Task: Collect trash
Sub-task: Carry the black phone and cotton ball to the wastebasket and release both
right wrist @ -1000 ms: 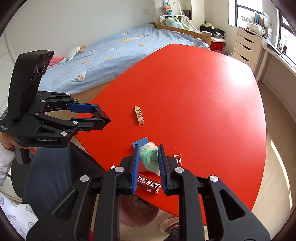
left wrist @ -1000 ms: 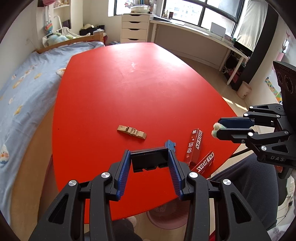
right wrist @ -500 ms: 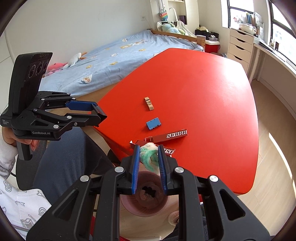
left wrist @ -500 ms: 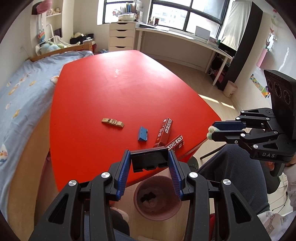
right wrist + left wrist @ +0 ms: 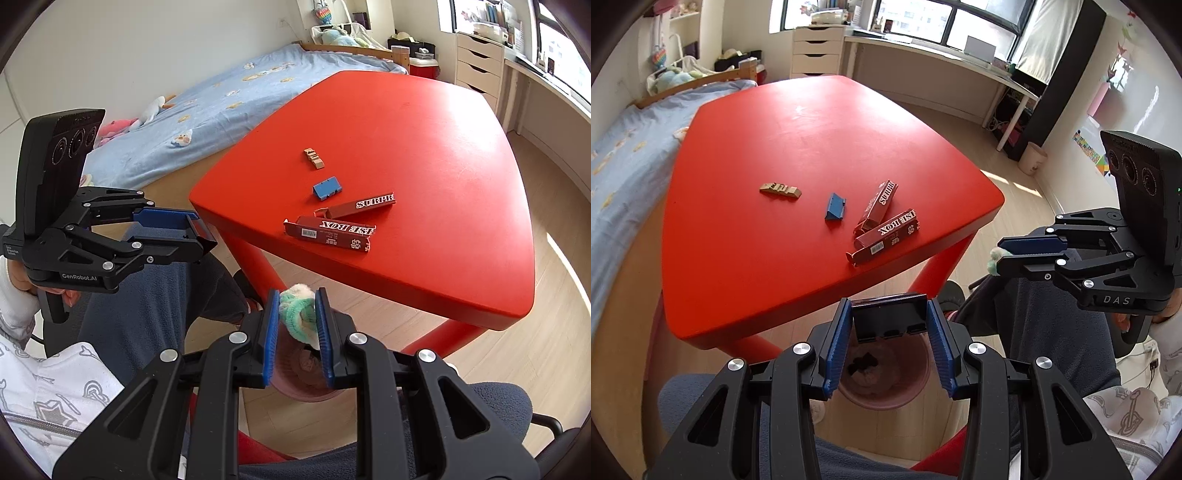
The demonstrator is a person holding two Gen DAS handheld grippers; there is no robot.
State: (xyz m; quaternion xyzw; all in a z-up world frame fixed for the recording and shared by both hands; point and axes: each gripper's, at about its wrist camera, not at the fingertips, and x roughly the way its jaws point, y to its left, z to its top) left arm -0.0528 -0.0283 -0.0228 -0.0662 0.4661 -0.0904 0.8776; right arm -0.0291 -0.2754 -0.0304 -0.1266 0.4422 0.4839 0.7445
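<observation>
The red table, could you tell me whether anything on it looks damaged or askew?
Yes. Two dark red cartons lie crookedly near the red table's corner, end flaps open, the nearer one torn at one end. A blue piece and a tan piece lie scattered beyond.

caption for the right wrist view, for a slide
Right gripper holds a green-and-white fuzzy wad above the pink bin, red table beyond.

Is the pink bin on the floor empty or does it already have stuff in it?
Not empty: the pink bin holds dark scraps at its bottom.
</observation>
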